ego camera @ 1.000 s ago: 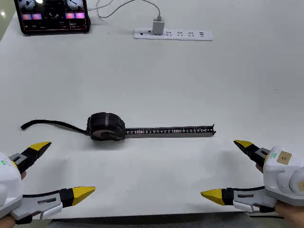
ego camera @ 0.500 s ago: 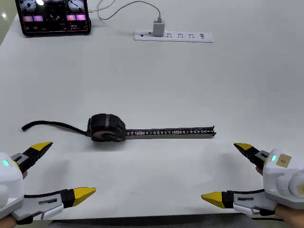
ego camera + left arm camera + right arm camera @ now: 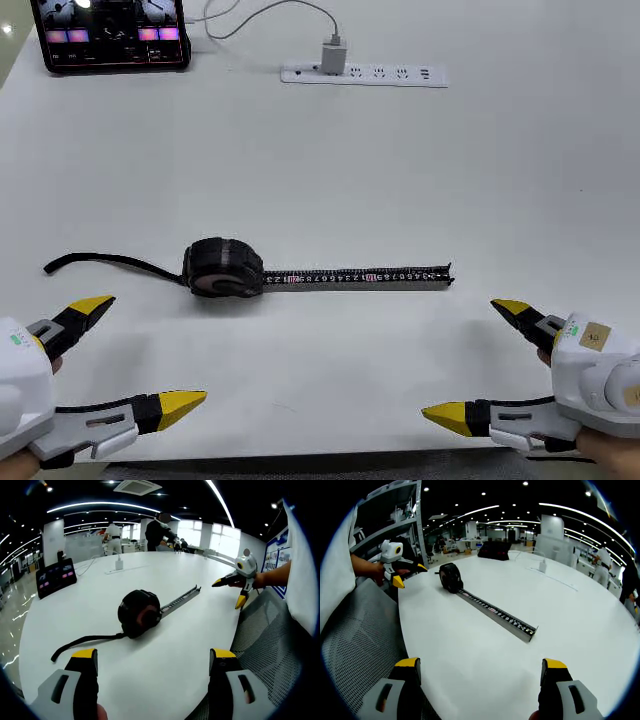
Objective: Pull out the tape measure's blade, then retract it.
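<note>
Tabletop, white and broad (image 3: 400, 150), same as a second ago. Left gripper (image 3: 148, 351) and right gripper (image 3: 466, 357) barely drifted, both wide open and empty at the near edge, well apart from the work. Black round-cased tape measure (image 3: 222, 267) unmoved at mid-table, grey marked blade (image 3: 355, 276) drawn out rightward. Suggests pull-out done, retraction not yet begun. Head view gives the black wrist strap (image 3: 95, 261) trailing left; right gripper view brings the blade's end hook (image 3: 532, 630) close.

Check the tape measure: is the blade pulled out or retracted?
Pulled out. The blade lies flat on the table, stretching from the case to its end hook.
</note>
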`<action>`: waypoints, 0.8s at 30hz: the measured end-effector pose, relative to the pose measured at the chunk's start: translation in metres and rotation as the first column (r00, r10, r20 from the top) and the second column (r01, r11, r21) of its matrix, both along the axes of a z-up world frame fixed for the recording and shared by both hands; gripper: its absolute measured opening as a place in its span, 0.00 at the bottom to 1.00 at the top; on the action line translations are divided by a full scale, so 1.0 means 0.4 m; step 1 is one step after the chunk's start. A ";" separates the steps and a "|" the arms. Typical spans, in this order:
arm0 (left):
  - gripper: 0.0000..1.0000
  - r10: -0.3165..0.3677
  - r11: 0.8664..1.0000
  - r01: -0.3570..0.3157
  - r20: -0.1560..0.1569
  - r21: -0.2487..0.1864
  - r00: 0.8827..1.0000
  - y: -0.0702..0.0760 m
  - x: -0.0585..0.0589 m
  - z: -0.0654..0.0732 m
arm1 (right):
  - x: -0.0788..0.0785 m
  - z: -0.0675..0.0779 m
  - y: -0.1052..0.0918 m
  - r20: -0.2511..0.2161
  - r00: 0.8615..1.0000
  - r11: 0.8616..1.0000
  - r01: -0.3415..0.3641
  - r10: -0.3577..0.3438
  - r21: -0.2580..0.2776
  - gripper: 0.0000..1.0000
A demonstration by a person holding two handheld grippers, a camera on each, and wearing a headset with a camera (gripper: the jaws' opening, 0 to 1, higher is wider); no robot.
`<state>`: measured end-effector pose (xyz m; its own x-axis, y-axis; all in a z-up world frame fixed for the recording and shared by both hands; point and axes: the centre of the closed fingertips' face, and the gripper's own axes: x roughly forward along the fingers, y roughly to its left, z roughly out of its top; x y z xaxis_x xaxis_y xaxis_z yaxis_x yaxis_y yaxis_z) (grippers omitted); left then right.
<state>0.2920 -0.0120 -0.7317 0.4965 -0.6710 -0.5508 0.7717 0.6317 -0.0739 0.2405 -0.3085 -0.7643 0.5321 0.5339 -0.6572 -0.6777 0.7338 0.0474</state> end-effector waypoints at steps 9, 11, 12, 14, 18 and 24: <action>0.92 0.060 0.998 -0.060 0.016 -0.011 0.998 -0.026 0.016 0.009 | 0.003 0.004 0.002 0.001 1.000 1.000 -0.001 0.001 0.006 0.99; 0.91 0.074 0.997 -0.074 0.012 -0.015 0.997 -0.035 0.019 0.011 | 0.004 0.005 0.003 0.002 1.000 1.000 -0.002 0.002 0.005 0.99; 0.91 0.077 0.997 -0.077 0.018 -0.018 0.997 -0.039 0.020 0.014 | 0.004 0.005 0.003 0.002 1.000 1.000 -0.002 0.002 0.005 0.99; 0.91 0.089 0.996 -0.089 0.018 -0.014 0.996 -0.044 0.027 0.013 | 0.004 0.005 0.003 0.002 1.000 1.000 -0.004 0.004 0.005 0.99; 0.90 0.114 0.993 -0.113 0.019 -0.021 0.993 -0.053 0.040 0.016 | 0.004 0.005 0.003 0.002 1.000 1.000 -0.006 0.006 0.005 0.99; 0.90 0.136 0.990 -0.136 0.011 -0.036 0.991 -0.066 0.059 0.021 | 0.006 0.007 0.003 0.004 1.000 1.000 -0.004 0.004 0.006 0.99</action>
<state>0.3155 -0.0386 -0.7233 0.5916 -0.6156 -0.5206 0.6800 0.7279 -0.0879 0.2430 -0.3074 -0.7616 0.5327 0.5397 -0.6519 -0.6807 0.7309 0.0489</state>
